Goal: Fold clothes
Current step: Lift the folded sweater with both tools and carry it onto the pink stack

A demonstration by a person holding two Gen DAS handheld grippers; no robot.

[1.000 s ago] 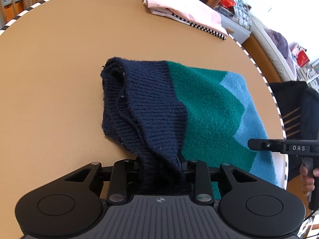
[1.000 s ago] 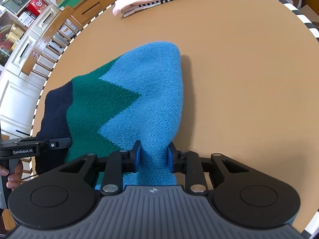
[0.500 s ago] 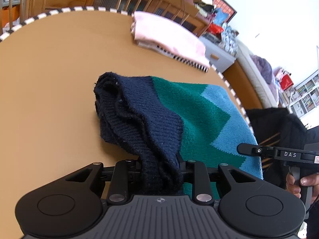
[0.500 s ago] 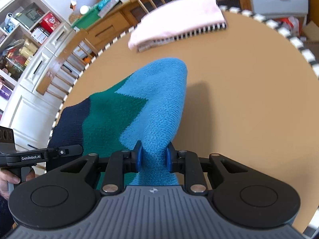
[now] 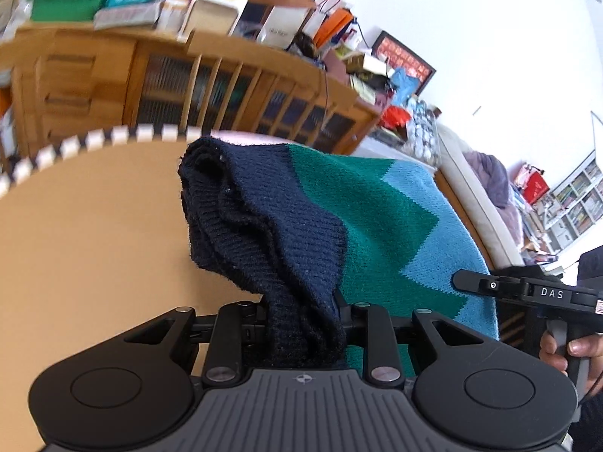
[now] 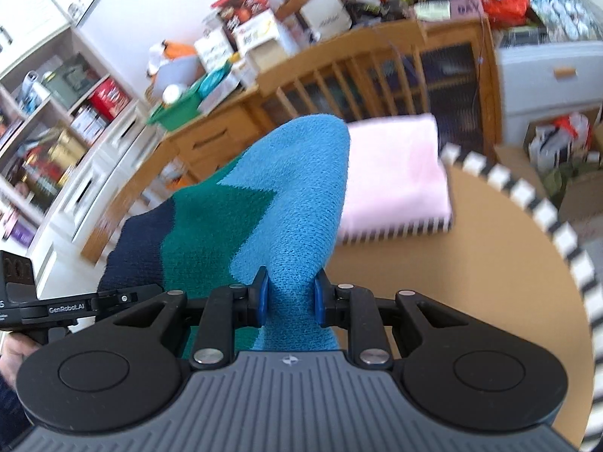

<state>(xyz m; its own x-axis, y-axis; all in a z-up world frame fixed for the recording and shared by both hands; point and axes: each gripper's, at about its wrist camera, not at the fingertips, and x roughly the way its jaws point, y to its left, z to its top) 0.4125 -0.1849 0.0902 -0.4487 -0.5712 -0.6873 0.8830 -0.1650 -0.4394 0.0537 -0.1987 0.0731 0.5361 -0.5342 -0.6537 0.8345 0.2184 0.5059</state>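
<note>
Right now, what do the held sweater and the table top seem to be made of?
Sweater: knitted yarn, probably wool or acrylic; ribbed navy band, fuzzy stitches in green and blue. Table top: smooth matte tan surface, maybe laminate or a cover; no grain shows.

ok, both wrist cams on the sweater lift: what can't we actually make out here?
- Left gripper pads: left wrist view, buried in the sweater's navy end.
- Folded pile: right wrist view, its left part behind the sweater, motion-blurred; in the left view only a pink sliver.
- Sweater's underside and whether it clears the table: hidden by the sweater itself, both views.
- Sideboard clutter: blurred.
</note>
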